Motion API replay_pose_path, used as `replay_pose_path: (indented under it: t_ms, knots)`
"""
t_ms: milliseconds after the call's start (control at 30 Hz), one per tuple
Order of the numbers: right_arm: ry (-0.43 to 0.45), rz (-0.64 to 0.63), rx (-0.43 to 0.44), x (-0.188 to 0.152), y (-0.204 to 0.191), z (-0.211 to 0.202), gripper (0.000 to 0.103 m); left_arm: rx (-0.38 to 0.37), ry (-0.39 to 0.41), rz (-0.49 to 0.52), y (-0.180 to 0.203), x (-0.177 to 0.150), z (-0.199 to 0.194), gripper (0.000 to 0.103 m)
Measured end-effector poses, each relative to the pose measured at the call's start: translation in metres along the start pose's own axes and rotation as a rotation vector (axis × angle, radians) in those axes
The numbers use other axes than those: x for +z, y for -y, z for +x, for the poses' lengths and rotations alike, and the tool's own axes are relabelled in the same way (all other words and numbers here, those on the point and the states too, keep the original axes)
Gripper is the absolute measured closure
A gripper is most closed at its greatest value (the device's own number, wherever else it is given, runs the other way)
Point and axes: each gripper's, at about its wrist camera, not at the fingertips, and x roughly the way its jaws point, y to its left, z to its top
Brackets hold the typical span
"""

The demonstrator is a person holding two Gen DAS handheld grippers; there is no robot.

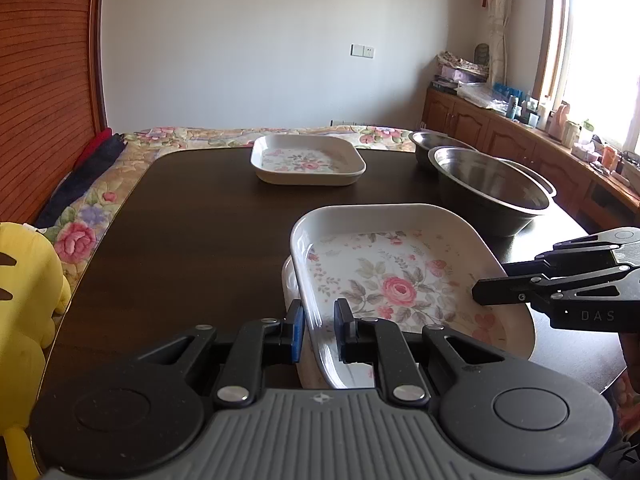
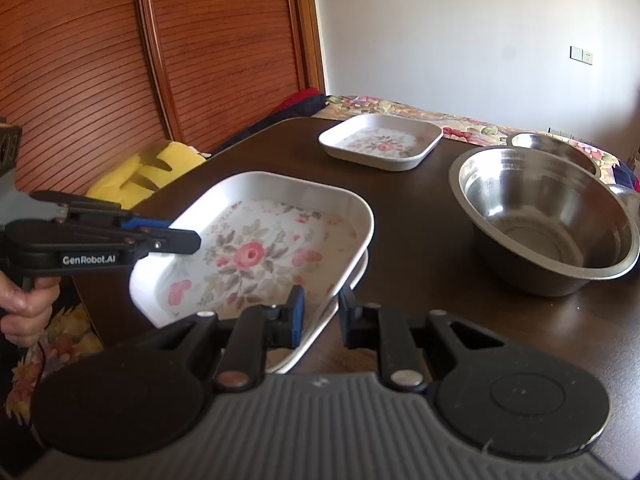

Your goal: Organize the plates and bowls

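A square white plate with a rose pattern [image 1: 396, 288] [image 2: 252, 256] sits tilted on top of a second white plate [image 1: 290, 292] [image 2: 356, 276] on the dark table. My left gripper [image 1: 320, 330] [image 2: 196, 240] is shut on its near-left rim, one finger inside and one outside. My right gripper [image 2: 320, 316] [image 1: 478, 292] is shut on the opposite rim the same way. A third floral plate [image 1: 308, 160] [image 2: 380, 142] lies alone at the far side. A large steel bowl [image 1: 492, 192] [image 2: 548, 216] stands to the right, with a smaller steel bowl [image 1: 432, 144] [image 2: 548, 142] behind it.
The dark wooden table [image 1: 192, 232] [image 2: 420, 240] borders a bed with a floral quilt [image 1: 100, 216]. A yellow plush toy [image 1: 24, 288] [image 2: 152, 172] lies at the table's left edge. A cluttered wooden sideboard [image 1: 520, 140] runs under the window. A person's hand [image 2: 20, 304] holds the left gripper's handle.
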Motion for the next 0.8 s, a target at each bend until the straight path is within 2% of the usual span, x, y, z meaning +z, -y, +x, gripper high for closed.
replay_pose_path:
  t_ms: [467, 600, 800]
  knots:
    - [-0.014, -0.005, 0.002, -0.0004, -0.0027, 0.0032, 0.081, 0.008, -0.002, 0.003, -0.0005, 0.0004, 0.0040, 0.087]
    - [-0.016, -0.012, 0.002, -0.0007, -0.0026, 0.0035, 0.081, 0.018, -0.001, 0.005, 0.0000, -0.0010, 0.0045, 0.082]
    - [0.001, -0.021, 0.001, 0.0007, -0.0035, 0.0001, 0.081, 0.020, -0.002, 0.005, -0.0014, -0.0027, 0.0044, 0.081]
